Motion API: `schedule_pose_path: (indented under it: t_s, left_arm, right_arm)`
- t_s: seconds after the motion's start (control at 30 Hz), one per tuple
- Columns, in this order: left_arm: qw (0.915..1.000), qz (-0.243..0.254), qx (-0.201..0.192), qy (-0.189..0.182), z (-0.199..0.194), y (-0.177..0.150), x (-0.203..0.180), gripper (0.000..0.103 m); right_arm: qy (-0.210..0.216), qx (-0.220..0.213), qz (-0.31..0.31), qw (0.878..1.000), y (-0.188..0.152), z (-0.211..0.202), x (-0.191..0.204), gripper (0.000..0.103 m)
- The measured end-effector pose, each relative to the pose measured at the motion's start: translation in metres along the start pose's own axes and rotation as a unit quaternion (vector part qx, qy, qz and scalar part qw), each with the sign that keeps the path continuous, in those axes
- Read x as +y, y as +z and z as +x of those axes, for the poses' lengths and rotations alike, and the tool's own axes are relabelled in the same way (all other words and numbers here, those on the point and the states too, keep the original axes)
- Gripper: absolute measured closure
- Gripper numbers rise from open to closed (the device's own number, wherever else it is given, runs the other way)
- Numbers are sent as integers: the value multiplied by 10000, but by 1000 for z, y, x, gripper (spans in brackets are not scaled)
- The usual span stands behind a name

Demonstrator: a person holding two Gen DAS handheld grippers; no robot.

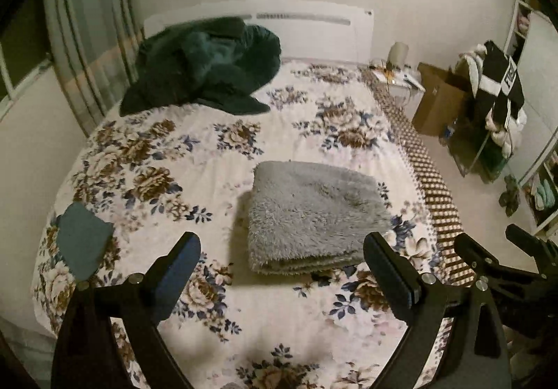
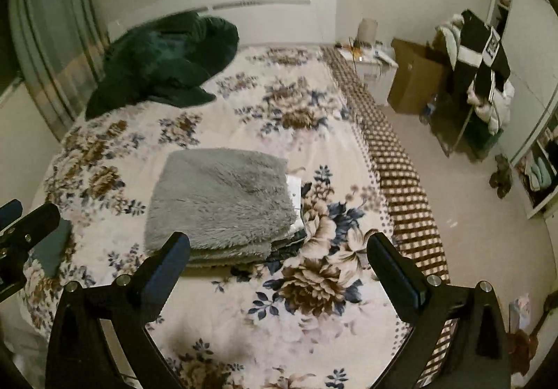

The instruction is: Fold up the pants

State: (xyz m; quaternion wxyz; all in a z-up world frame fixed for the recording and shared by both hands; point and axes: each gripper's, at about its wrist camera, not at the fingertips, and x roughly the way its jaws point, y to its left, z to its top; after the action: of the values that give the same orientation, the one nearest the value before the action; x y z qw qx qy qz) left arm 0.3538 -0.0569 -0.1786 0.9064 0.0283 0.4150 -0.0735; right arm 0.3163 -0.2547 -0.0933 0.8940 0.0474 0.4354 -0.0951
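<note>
A grey fluffy pair of pants point(image 1: 314, 211) lies folded into a thick rectangle on the floral bedspread point(image 1: 195, 152); it also shows in the right wrist view point(image 2: 219, 200), resting on other folded clothes. My left gripper point(image 1: 282, 256) is open and empty, held above the bed just in front of the folded pants. My right gripper point(image 2: 279, 256) is open and empty, in front of and to the right of the pants; it also shows at the right edge of the left wrist view point(image 1: 502, 249).
A dark green garment point(image 1: 205, 65) is heaped at the head of the bed. A small folded blue-grey cloth point(image 1: 82, 242) lies at the bed's left edge. Right of the bed are a nightstand point(image 1: 397, 75), a cardboard box point(image 1: 439, 99) and a clothes-laden chair point(image 1: 495, 96).
</note>
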Motion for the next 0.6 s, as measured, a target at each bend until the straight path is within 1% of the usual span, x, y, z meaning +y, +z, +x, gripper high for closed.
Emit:
schedule_pose_path:
  t_s: [0.13, 0.3, 0.37, 0.53, 0.6]
  left_arm:
    - [9996, -122, -232, 62, -47, -13, -3, 8]
    - [9985, -266, -433, 191, -97, -32, -5, 8]
    - [9982, -306, -473, 223, -112, -40, -7, 8]
    - [9969, -416, -607, 295, -150, -59, -11, 8]
    - [9968, -386, -638, 296, -159, -61, -13, 8]
  right_arm:
    - [114, -273, -43, 9996, -11, -66, -4, 0]
    - [258, -598, -95, 9978, -28, -140, -10, 0]
    - [298, -737, -145, 9967, -37, -170, -13, 0]
    - [311, -934, -322, 9946, -58, -229, -15, 0]
    - [361, -999, -369, 9937, -64, -250, -15, 0]
